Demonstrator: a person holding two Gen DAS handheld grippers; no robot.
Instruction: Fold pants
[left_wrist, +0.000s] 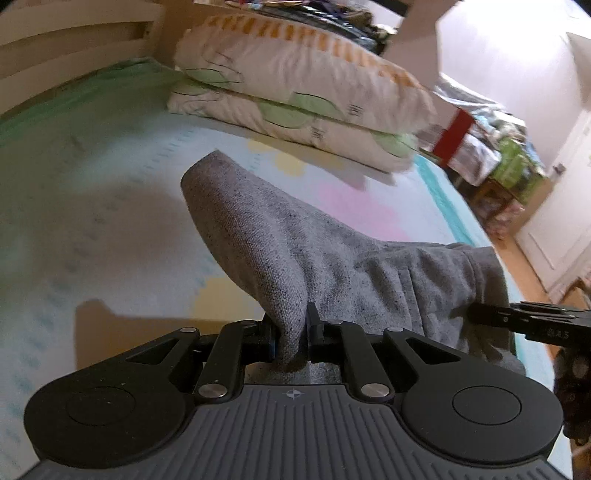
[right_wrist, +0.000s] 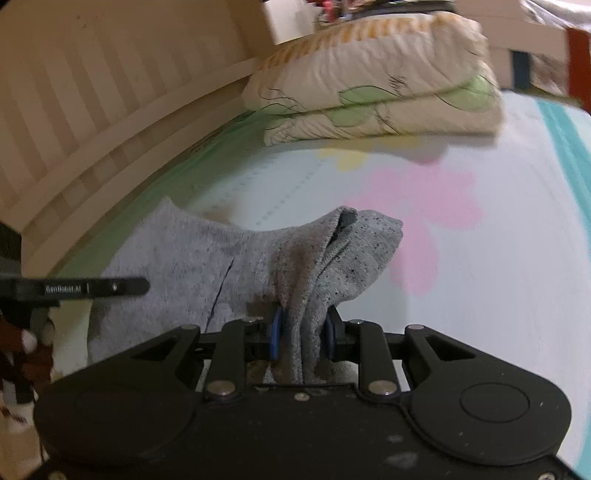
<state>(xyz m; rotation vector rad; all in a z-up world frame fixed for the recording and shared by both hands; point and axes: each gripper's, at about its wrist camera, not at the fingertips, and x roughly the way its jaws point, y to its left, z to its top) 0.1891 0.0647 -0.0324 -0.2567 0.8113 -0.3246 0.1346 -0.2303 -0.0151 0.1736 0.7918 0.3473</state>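
The grey speckled pants (left_wrist: 280, 240) hang lifted over a pastel bed sheet (left_wrist: 110, 221). My left gripper (left_wrist: 291, 325) is shut on a fold of the grey fabric, which rises in a peak ahead of the jaws. At the right edge of the left wrist view, the right gripper's fingers (left_wrist: 517, 317) reach into the other end of the cloth. In the right wrist view, my right gripper (right_wrist: 303, 325) is shut on a bunched, thicker hem of the pants (right_wrist: 184, 258) between its blue pads (right_wrist: 275, 332). A left gripper finger (right_wrist: 110, 287) shows at the left.
Two stacked pillows (left_wrist: 295, 81) with green leaf prints lie at the far end of the bed. A cream slatted bed rail (right_wrist: 74, 129) runs along one side. Beyond the bed's right edge lie a wooden floor and cluttered boxes (left_wrist: 509, 166).
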